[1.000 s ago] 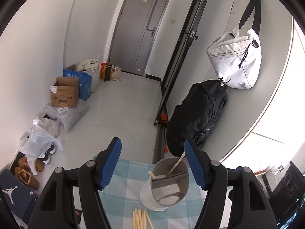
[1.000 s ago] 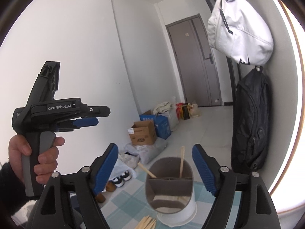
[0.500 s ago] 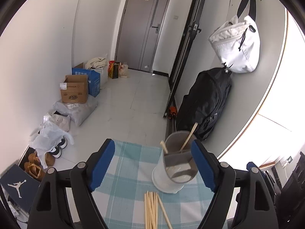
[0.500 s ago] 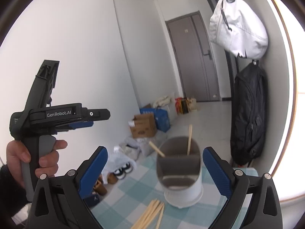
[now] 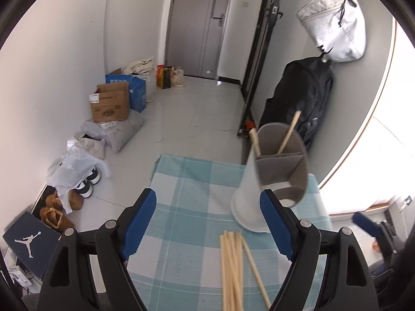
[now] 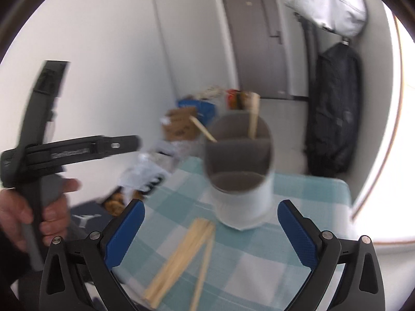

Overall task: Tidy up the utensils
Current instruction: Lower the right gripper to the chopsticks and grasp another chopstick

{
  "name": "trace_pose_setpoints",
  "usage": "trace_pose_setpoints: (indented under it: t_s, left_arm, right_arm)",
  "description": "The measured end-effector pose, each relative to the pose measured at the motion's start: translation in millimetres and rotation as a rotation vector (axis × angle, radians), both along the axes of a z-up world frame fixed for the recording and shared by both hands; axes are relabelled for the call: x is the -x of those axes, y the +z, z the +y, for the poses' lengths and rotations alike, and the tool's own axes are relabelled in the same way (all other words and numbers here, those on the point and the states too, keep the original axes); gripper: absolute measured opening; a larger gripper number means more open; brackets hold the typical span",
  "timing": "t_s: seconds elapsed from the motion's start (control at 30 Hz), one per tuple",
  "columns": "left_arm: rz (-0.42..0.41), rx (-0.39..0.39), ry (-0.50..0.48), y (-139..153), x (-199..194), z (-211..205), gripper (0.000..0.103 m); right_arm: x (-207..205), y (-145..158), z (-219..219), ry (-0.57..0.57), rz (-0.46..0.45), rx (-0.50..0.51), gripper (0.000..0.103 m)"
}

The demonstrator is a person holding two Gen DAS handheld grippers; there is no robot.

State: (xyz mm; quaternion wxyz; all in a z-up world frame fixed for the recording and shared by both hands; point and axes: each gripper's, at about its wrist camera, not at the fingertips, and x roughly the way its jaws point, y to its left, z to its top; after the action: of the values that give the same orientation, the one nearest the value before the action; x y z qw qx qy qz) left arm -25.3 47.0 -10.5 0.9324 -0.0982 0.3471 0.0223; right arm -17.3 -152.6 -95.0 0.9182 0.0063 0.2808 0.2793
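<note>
Your left tool [image 5: 207, 223] and right tool [image 6: 210, 230] both tilt down over the checked worktop [image 5: 186, 207], jaws wide, gripping nothing. Loose chopsticks [image 5: 233, 267] lie between them; beyond stands the divided holder [image 5: 275, 176] with two sticks inside.

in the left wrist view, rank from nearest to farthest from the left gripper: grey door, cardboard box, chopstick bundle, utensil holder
1. chopstick bundle: lying on the checked cloth, between the left gripper fingers.
2. utensil holder: just beyond, by the right finger.
3. cardboard box: on the floor, far left by the wall.
4. grey door: at the hallway's end.
</note>
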Motion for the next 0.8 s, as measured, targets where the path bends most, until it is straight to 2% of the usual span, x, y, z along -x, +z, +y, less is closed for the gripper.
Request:
trace_pose_setpoints:
  t_s: [0.2,0.3,0.47,0.63,0.7,0.8]
  left_arm:
    - [0.07,0.046,0.019,-30,-6,14,0.079]
    - [0.091,0.045,0.021,-39,-8,19,0.079]
    - [0.139,0.081,0.047,-50,-11,31,0.079]
    - [0.19,0.116,0.081,-58,-14,43,0.079]
    - [0.207,0.094,0.097,-60,-14,45,0.079]
    - [0.218,0.082,0.114,-65,-14,50,0.079]
  right_arm:
    - [-13,-21,6,-0.001,0.063,0.043,0.103]
    - [-21,-33,11,-0.013,0.102,0.076,0.103]
    - [-31,-49,28,0.031,0.157,0.136,0.103]
    - [-43,-68,51,0.101,0.233,0.222,0.098]
    - [-50,-80,60,0.12,0.278,0.25,0.092]
    - [-58,-96,71,0.135,0.334,0.304,0.076]
